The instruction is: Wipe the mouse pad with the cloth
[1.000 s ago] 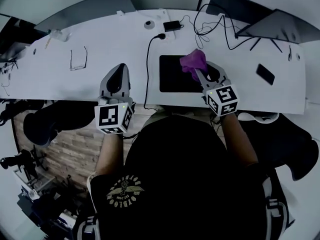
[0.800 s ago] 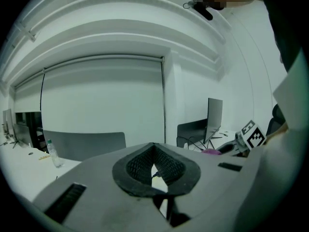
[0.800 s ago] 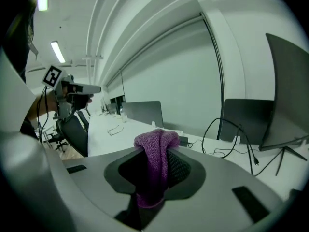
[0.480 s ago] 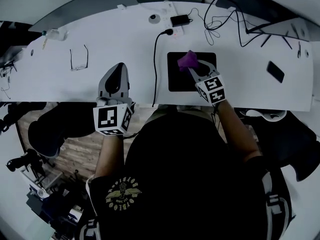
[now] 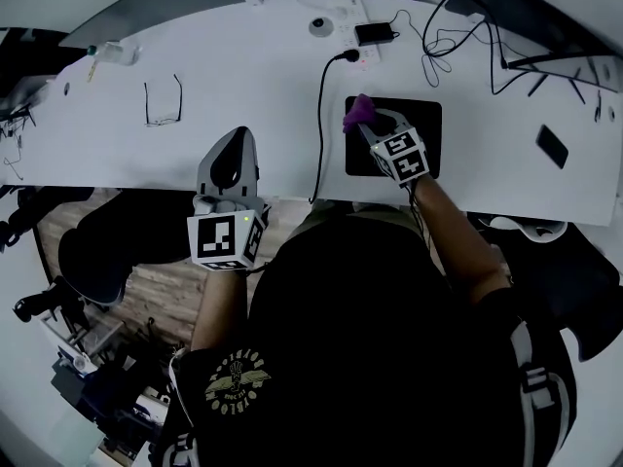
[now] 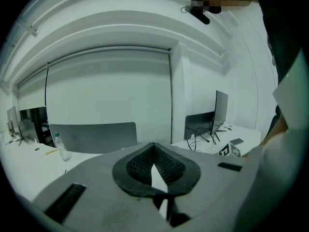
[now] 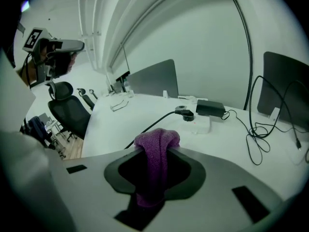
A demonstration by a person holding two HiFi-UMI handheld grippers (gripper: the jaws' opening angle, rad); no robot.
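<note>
Your right gripper (image 5: 374, 127) clamps the crumpled purple cloth (image 5: 355, 113) firmly, leaving its bunched end free to rub, apparently at the far-left corner of the black rectangular mouse pad (image 5: 421, 117). Your left gripper (image 5: 230, 160), jaws together and empty, is parked at the white desk's (image 5: 243, 86) near edge, clear of the wiping.

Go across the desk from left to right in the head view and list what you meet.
On the desk: plastic bottle → glasses → left tool → black power cable → purple cloth → phone.
</note>
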